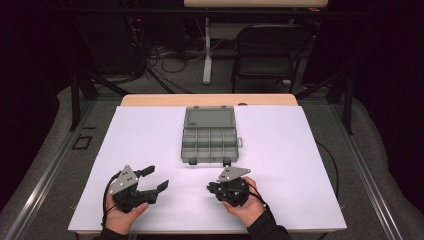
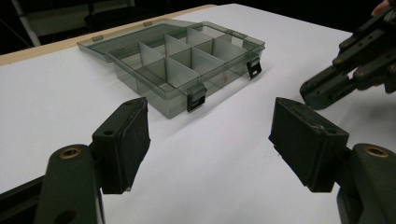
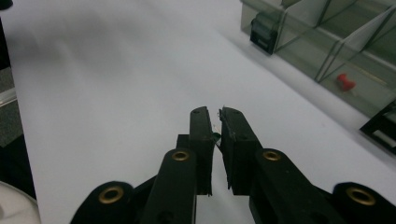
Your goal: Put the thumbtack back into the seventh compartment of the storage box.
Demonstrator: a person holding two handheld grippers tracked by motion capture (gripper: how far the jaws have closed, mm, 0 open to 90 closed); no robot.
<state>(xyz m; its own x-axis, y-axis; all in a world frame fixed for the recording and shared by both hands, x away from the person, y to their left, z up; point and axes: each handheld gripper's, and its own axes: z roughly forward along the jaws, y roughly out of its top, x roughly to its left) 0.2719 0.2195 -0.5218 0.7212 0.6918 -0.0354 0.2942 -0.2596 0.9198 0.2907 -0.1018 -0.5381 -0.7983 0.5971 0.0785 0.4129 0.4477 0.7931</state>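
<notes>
**A:** Your right gripper (image 3: 215,122) is pinching nearly shut on what looks like a tiny green-tipped pin (image 3: 215,136). Your left gripper (image 2: 212,121) is gaping wide, empty.

**B:** It's barely gripping. You're risking dropping the pin before reaching the clear grey plastic compartment box (image 1: 183,147) lying open just beyond.

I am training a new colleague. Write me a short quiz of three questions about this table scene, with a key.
1. True or false: the lid of the organizer box is closed.
2. Which tool has its jaws wide apart? A) left tool B) right tool
3. What colour is the small pin lying in a box compartment?
Key: 1 false; 2 A; 3 red.
</notes>
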